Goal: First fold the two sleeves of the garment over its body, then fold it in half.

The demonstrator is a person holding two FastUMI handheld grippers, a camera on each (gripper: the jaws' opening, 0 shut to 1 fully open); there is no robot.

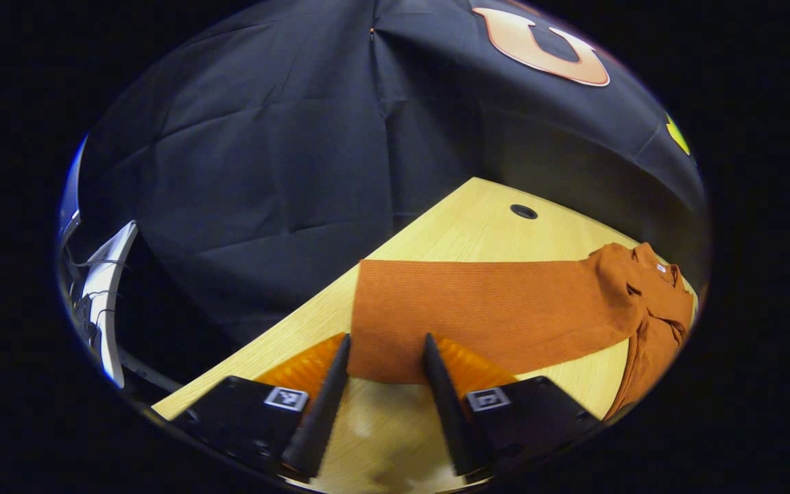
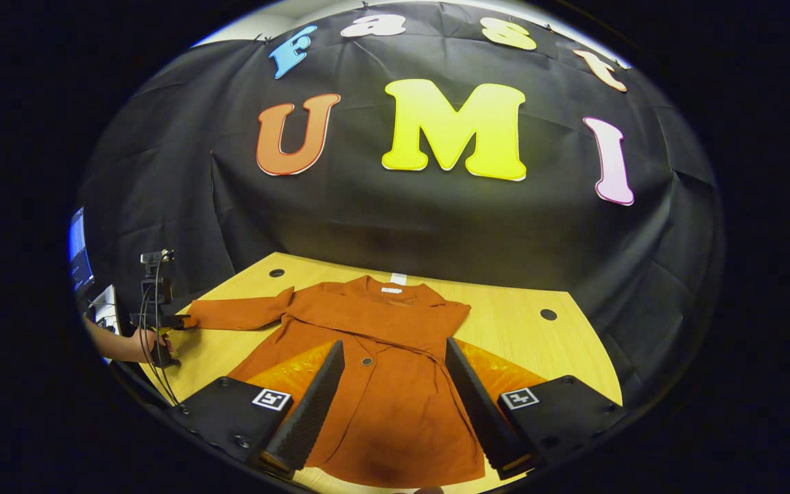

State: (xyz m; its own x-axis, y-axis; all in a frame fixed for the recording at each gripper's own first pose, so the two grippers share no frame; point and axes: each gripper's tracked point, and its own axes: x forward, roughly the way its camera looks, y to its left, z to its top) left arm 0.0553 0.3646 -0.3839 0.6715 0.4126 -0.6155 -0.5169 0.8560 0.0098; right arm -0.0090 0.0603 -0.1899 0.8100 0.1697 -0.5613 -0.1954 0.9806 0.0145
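Lies flat on the wooden table (image 2: 573,343): rust-orange garment (image 2: 388,384), collar toward the far wall, hem near, long axis near-to-far, left sleeve (image 1: 491,309) stretched straight out leftward. Left gripper (image 1: 387,353) level at that sleeve's cuff, fingers spread wide around it, gripping nothing. Right gripper (image 2: 395,357) poised above the garment's body, jaws wide apart and empty.
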